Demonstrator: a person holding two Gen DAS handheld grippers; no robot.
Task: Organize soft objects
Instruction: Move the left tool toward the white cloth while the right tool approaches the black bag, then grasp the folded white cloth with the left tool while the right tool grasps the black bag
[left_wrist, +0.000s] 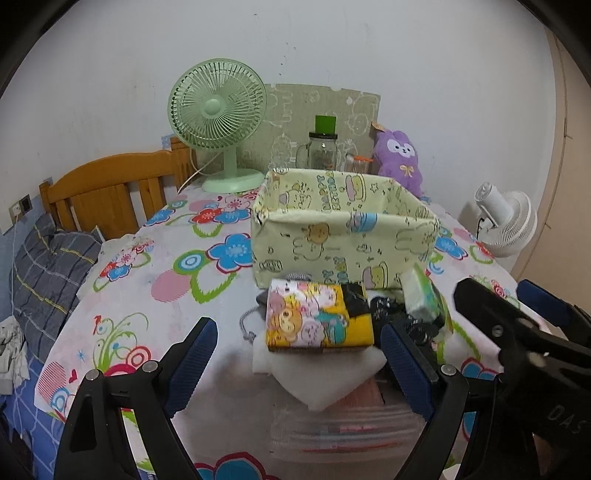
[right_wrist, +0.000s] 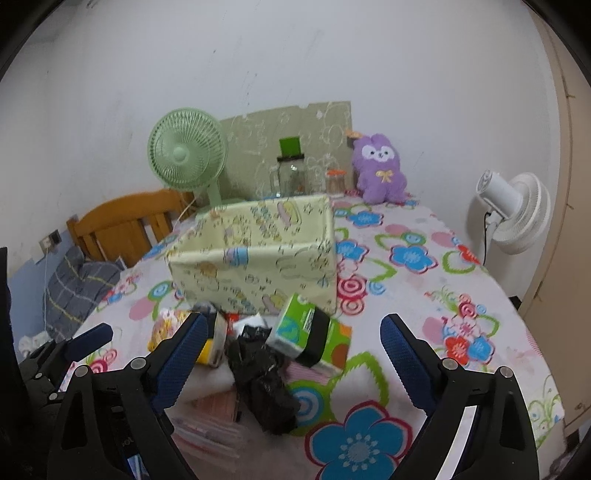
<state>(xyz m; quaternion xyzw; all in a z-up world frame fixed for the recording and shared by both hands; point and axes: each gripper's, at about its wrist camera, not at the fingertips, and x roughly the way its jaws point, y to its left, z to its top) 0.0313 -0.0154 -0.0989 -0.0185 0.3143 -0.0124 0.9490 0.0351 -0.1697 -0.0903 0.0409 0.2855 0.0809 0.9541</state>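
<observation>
**Grippers spread above the pile by the fabric box**

Left gripper (left_wrist: 295, 360) hung with jaws apart, nothing between the pads, over a yellow cartoon tissue pack (left_wrist: 319, 314) lying just in front of the fabric box (left_wrist: 343, 236). Right gripper (right_wrist: 291, 354) likewise stood wide and empty, over a crumpled black bag (right_wrist: 262, 376) and a green tissue pack (right_wrist: 295, 325), both near the box's front. Purple plush (right_wrist: 378, 170) sat well behind the box.
</observation>
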